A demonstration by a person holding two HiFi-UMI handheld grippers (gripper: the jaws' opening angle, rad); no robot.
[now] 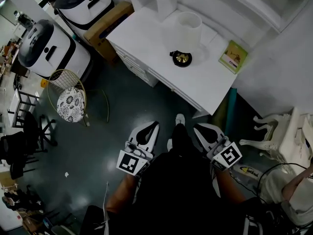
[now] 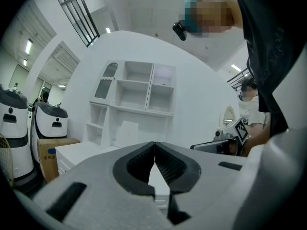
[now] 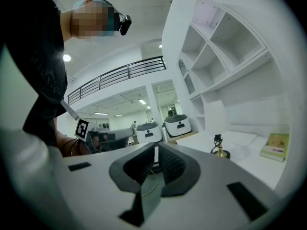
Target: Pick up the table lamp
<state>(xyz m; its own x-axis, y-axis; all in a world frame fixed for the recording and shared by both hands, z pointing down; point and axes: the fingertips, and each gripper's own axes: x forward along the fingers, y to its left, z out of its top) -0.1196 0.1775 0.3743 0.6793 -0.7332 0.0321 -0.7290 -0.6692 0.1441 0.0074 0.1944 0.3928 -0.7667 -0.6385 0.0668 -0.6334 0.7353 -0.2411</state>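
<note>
The table lamp (image 1: 182, 58) stands on the white desk (image 1: 146, 38), toward its back. It has a round black foot with a gold stem, and in the right gripper view (image 3: 219, 147) a black socket tops that stem. A white cylindrical shade (image 1: 188, 31) stands upright just behind it, and whether the 2 touch I cannot tell. A green book (image 1: 233, 56) lies flat to the lamp's right, near the desk's far corner. A white shelf unit (image 2: 139, 87) rises at the back of the desk.

Both tools are held low, close to the person's body and over the dark floor (image 1: 127, 111), well apart from the lamp. The left hand-held gripper (image 1: 156, 124) has its jaws drawn together, tips touching, with nothing between them; its own view (image 2: 154, 145) shows only the desk front through the hollow below the tips. The right hand-held gripper (image 1: 195, 127) is likewise closed down to a thin slit and empty (image 3: 156, 150). The 2 sit side by side, 1 on each side of the person's shoe.

To the left of the desk, 2 white machines (image 1: 54, 48) with black tops stand by a cardboard box (image 1: 107, 28). A gold wire stool (image 1: 68, 104) with a patterned cushion stands on the floor. An ornate white chair (image 1: 279, 131) is at the right.
</note>
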